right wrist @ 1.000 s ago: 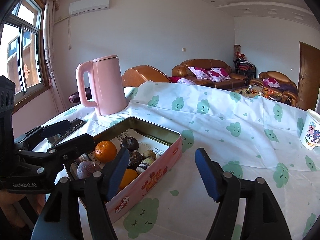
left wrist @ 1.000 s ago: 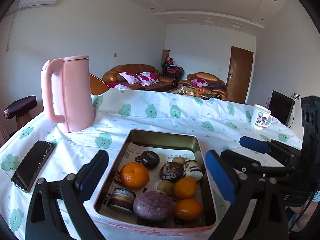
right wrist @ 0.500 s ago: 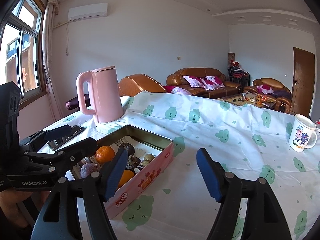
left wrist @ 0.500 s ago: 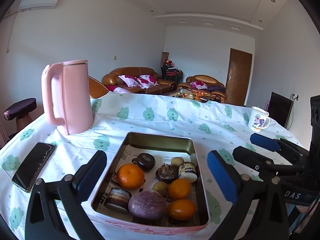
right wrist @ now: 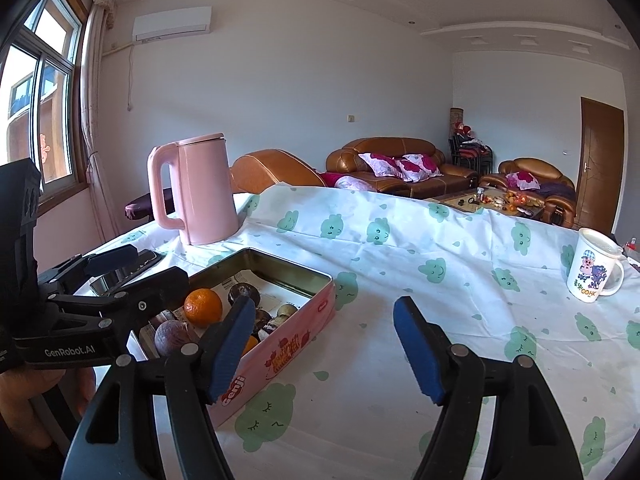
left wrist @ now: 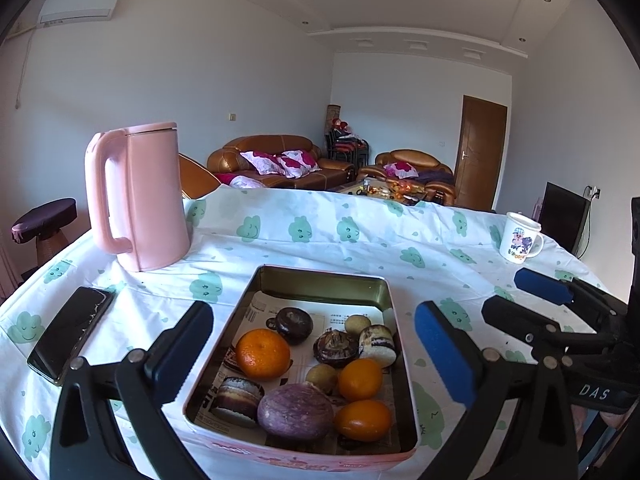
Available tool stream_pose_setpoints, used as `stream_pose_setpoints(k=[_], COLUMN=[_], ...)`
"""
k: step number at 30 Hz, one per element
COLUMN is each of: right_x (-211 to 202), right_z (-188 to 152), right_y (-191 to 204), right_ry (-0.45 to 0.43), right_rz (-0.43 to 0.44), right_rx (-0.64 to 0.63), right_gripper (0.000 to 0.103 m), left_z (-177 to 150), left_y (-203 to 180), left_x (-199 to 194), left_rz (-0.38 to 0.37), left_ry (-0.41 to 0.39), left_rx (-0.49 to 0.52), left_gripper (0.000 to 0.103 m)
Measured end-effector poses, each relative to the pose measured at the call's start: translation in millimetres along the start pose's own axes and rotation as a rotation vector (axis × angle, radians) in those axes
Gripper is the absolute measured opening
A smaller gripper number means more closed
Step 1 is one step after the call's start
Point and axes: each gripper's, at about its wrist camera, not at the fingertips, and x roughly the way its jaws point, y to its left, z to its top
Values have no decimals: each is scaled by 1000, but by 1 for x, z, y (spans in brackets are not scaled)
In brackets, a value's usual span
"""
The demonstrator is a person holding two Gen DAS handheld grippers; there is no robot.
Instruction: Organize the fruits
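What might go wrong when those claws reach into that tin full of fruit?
The fruits are packed close in the tin, so the open left claw could bump a neighbor such as the purple fruit while closing on the big orange. The tin sits near the table's front edge; a push might slide it off. A wide swing could also hit the phone or the pink kettle.

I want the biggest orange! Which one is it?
The orange at the tin's left side, alone. The other two, smaller, sit together at the right.
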Motion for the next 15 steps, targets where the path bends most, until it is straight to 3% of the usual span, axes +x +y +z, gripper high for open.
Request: stream_pose_setpoints(k=[15], right_x=[-6], right_z=[-4], right_y=[-7], right_ry=[-8], right_rz=[-12], right_rx=[7], right_gripper=[73], left_z=[-1], left_y=[-3], left_x=[3], left_rz=[20], left_ry=[4], left_rx=[7], left_gripper=[103])
